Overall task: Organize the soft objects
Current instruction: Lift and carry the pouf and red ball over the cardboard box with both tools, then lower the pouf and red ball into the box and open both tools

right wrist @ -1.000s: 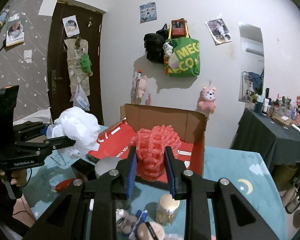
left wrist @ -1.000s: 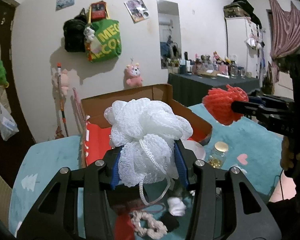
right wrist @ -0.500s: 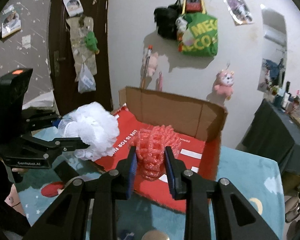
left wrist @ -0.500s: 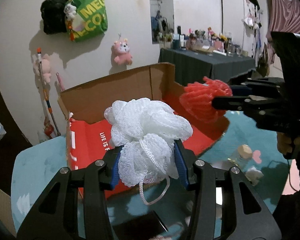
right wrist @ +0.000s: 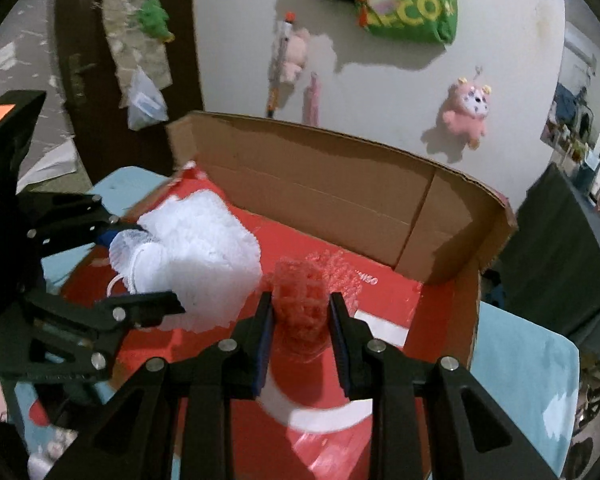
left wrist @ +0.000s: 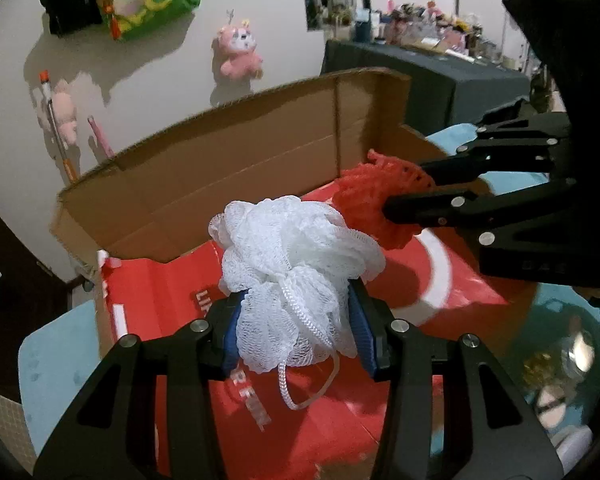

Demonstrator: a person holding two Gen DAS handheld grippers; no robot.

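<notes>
The left tongs (left wrist: 296, 336) are squeezing a fluffy white mesh puff (left wrist: 292, 264), and the right tongs (right wrist: 300, 328) are squeezing a bumpy red mesh puff (right wrist: 300, 300). Both puffs are hanging over the red floor of the open cardboard box (right wrist: 320, 184), near its middle. Nothing soft is lying inside yet, so letting go is probably coming next.

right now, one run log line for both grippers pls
left gripper: shut on white mesh bath pouf | right gripper: shut on red mesh bath pouf | both over open cardboard box
</notes>
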